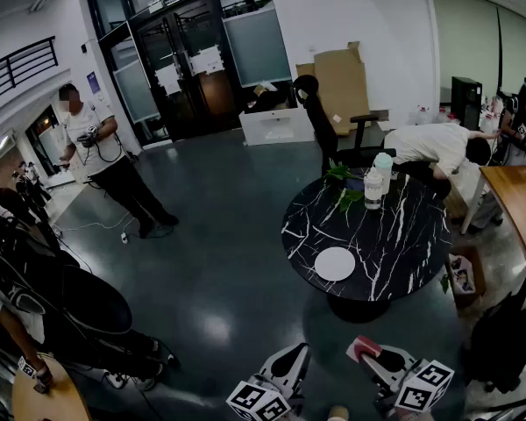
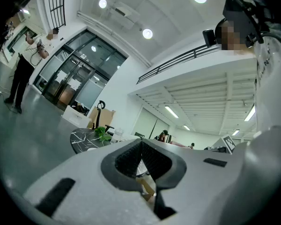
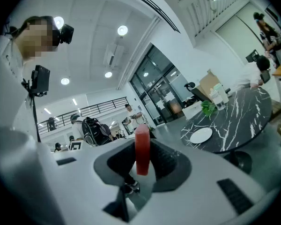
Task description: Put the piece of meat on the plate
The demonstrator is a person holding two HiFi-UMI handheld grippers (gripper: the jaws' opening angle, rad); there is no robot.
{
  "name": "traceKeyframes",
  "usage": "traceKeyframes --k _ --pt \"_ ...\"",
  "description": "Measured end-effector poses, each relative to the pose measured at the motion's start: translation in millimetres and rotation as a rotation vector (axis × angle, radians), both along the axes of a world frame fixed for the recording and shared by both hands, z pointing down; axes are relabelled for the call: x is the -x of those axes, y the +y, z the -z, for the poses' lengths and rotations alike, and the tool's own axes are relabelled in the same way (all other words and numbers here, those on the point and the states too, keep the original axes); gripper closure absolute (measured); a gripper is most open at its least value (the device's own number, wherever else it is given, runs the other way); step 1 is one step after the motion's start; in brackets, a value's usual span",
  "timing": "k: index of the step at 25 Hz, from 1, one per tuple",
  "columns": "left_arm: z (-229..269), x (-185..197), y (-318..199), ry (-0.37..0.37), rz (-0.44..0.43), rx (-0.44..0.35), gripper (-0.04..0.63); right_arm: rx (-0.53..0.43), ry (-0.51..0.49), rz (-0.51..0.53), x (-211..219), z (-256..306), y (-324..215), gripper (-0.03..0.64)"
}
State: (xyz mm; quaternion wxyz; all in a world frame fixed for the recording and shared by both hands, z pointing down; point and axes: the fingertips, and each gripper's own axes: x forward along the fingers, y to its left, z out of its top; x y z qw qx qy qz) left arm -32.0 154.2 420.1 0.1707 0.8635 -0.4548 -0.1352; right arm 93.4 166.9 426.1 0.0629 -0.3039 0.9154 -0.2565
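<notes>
The piece of meat [image 3: 142,150], a flat red slab, stands on edge between the pads of my right gripper [image 3: 142,162], which is shut on it. In the head view the meat [image 1: 361,348] and right gripper [image 1: 374,354] sit at the bottom edge, short of the table. A white round plate [image 1: 335,264] lies bare on the near side of the black marble round table [image 1: 394,235]; the right gripper view shows the plate [image 3: 201,135] ahead to the right. My left gripper [image 1: 291,362] hangs beside it, its jaws [image 2: 141,148] together with nothing in them.
A green plant [image 1: 340,181], a clear bottle [image 1: 373,189] and a capped jar [image 1: 383,167] stand at the table's far edge. Behind are a black office chair [image 1: 329,130] and a person bending over [image 1: 434,147]. A wooden table [image 1: 522,200] is right; a person [image 1: 101,156] stands left.
</notes>
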Motion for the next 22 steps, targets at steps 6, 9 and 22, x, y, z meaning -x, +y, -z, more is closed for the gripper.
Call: traceKeyframes --k 6,9,22 --pt "-11.9 -6.0 -35.0 0.019 0.026 0.023 0.586 0.019 0.009 0.019 -4.1 -7.6 -38.3 0.528" --pt "-16.5 -7.2 -47.0 0.019 0.033 0.041 0.586 0.038 0.010 0.029 -4.3 -12.4 -52.4 0.528" --pt "-65.9 -14.1 -172.0 0.021 -0.011 0.114 0.586 0.128 0.066 0.000 -4.0 -56.3 -160.8 0.528"
